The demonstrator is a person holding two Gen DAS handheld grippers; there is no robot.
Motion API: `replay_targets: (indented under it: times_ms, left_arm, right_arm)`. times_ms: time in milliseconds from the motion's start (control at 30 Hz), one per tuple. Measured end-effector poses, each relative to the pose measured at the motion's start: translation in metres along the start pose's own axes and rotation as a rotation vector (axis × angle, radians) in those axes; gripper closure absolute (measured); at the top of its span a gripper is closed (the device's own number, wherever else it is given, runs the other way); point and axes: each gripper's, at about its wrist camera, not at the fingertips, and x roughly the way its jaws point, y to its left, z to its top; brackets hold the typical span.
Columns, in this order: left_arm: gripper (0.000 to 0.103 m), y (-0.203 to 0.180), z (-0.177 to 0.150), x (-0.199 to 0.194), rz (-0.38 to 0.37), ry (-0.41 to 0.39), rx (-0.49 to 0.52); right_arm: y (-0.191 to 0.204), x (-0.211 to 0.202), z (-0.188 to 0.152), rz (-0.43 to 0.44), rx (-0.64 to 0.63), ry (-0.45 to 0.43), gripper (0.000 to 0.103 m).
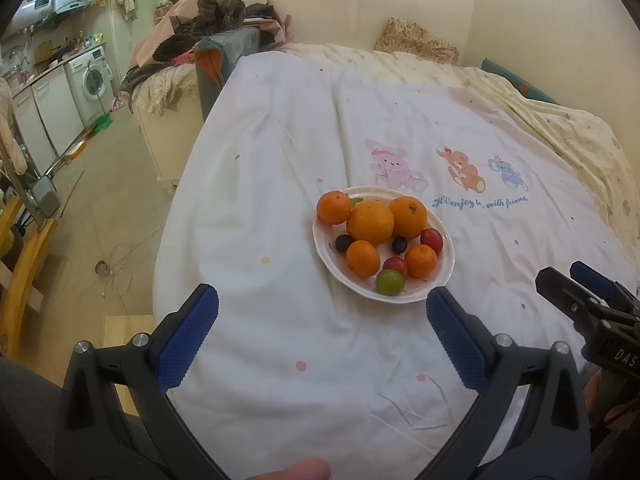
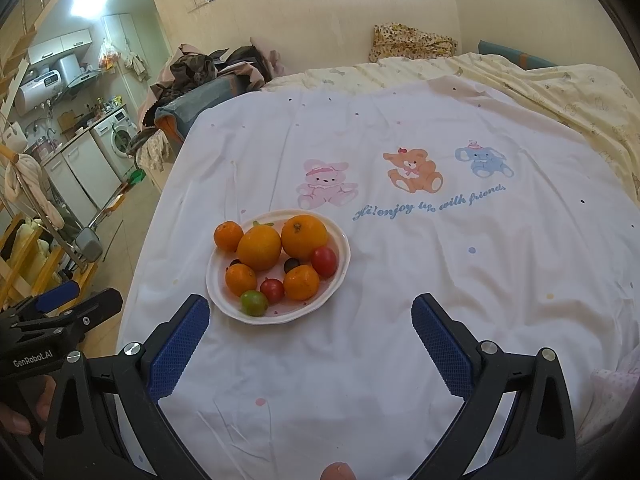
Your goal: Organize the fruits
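Observation:
A white plate [image 1: 444, 276] [image 2: 340, 280] sits on a white bedsheet and holds several oranges, such as the big one [image 1: 370, 222] [image 2: 259, 249], red cherry tomatoes [image 1: 432, 240] [image 2: 324, 262], dark grapes [image 1: 343, 243] and a green fruit [image 1: 389, 282] [image 2: 253, 302]. My left gripper [image 1: 322, 300] is open and empty, above the sheet just in front of the plate. My right gripper [image 2: 310, 310] is open and empty, near the plate's front right. Each gripper shows at the edge of the other's view [image 1: 576, 292] [image 2: 80, 304].
The sheet [image 1: 300, 360] [image 2: 480, 280] has cartoon animal prints [image 2: 412, 170] beyond the plate. A yellow quilt [image 2: 560, 92] lies at the right and back. The bed's left edge drops to the floor [image 1: 100, 200]; a clothes pile [image 1: 208, 20] and kitchen units [image 1: 88, 76] stand beyond.

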Motion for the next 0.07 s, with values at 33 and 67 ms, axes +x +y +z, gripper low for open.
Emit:
replay_targets:
  times_ms: [33,67]
  left_arm:
    - [0.000,0.0001,-0.0002,-0.0003,-0.010,-0.001,-0.004]
    - [0.000,-0.0002,-0.0008,-0.0012,-0.016,-0.003,-0.005]
  right_arm:
    - [-0.0001,-0.0002,-0.0001,0.002,0.001,0.000,0.000]
    - [-0.0003,0.0005,-0.0006,0.004,0.001,0.000,0.000]
